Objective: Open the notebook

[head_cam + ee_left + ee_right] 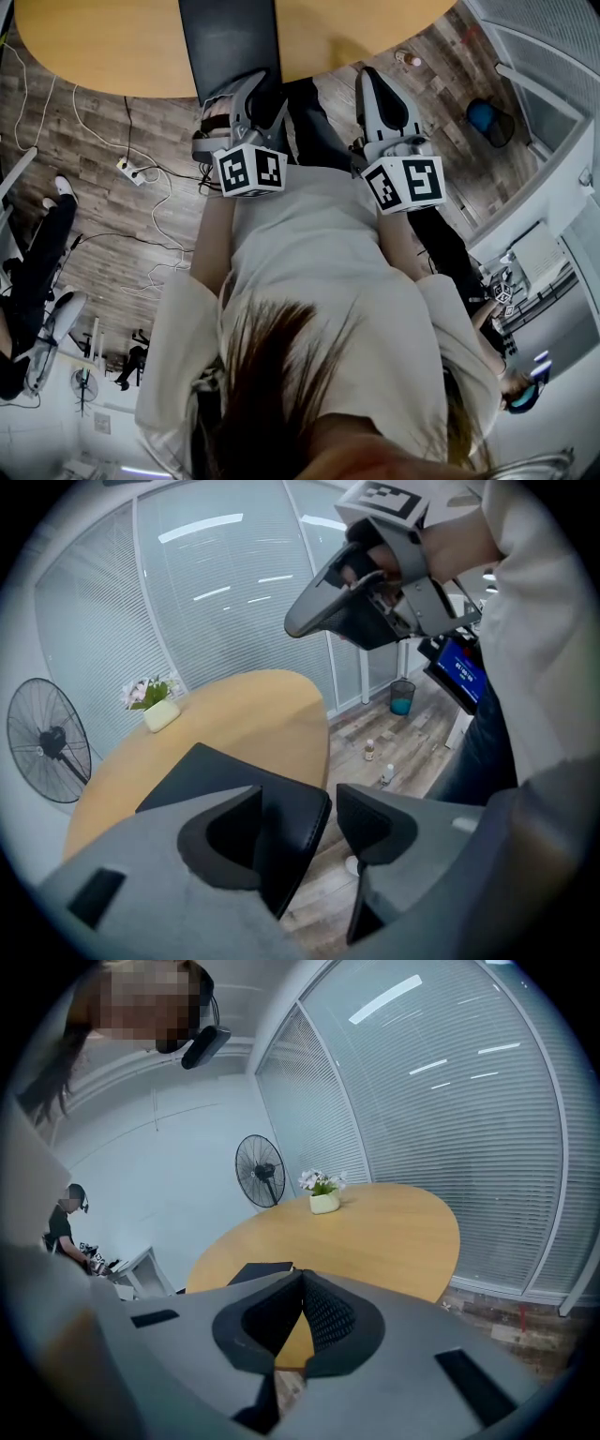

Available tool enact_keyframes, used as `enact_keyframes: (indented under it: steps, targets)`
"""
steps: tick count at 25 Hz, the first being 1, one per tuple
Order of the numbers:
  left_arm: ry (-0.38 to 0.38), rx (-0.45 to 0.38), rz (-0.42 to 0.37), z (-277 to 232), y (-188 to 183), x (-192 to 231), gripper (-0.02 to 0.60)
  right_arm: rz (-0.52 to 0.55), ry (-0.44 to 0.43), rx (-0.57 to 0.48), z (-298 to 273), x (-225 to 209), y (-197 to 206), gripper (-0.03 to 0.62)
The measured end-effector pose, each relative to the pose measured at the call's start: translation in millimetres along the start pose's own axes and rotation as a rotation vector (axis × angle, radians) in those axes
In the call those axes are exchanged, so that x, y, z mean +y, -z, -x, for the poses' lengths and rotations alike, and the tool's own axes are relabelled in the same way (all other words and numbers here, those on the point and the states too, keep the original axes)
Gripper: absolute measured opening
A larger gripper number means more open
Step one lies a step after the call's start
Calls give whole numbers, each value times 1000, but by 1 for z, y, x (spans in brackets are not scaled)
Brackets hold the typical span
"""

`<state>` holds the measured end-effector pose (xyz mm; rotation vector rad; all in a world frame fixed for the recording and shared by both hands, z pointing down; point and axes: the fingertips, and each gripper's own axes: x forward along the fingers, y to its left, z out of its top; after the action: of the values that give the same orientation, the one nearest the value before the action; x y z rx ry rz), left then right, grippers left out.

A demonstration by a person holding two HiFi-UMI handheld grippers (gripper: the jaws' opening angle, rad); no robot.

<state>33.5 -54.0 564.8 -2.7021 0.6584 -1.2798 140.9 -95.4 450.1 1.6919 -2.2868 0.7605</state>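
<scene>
Hair fills foreground. Left claw wide; corner of closed black notebook between pads, unpinched, overhanging counter edge. Right claw tips together, empty. Flower pot, fan beyond.

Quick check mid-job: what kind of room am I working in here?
Most likely an office meeting room: a large oval wooden table, glazed partition walls with blinds, and a pedestal fan behind the table. A power strip lies on the wood-look floor.

Wooden table, plank floor, blinded glass walls, standing fan
</scene>
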Motion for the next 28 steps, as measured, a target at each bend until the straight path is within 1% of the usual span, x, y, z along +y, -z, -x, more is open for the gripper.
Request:
enact_keyframes:
  steps: [8, 13, 19, 24, 28]
  targets:
    - [4, 8, 35, -1, 3, 6, 262, 3, -4, 6, -4, 4, 1, 2]
    - [-8, -6, 26, 4, -4, 9, 250, 10, -15, 4, -6, 6, -2, 2]
    - [-12, -38, 106, 18, -10, 14, 249, 18, -28, -5, -8, 10, -6, 2]
    - [-28, -60, 141, 30, -16, 16, 241, 28, -42, -16, -7, 12, -12, 2]
    - [-49, -65, 153, 36, -22, 17, 229, 39, -63, -23, -8, 15, -18, 2]
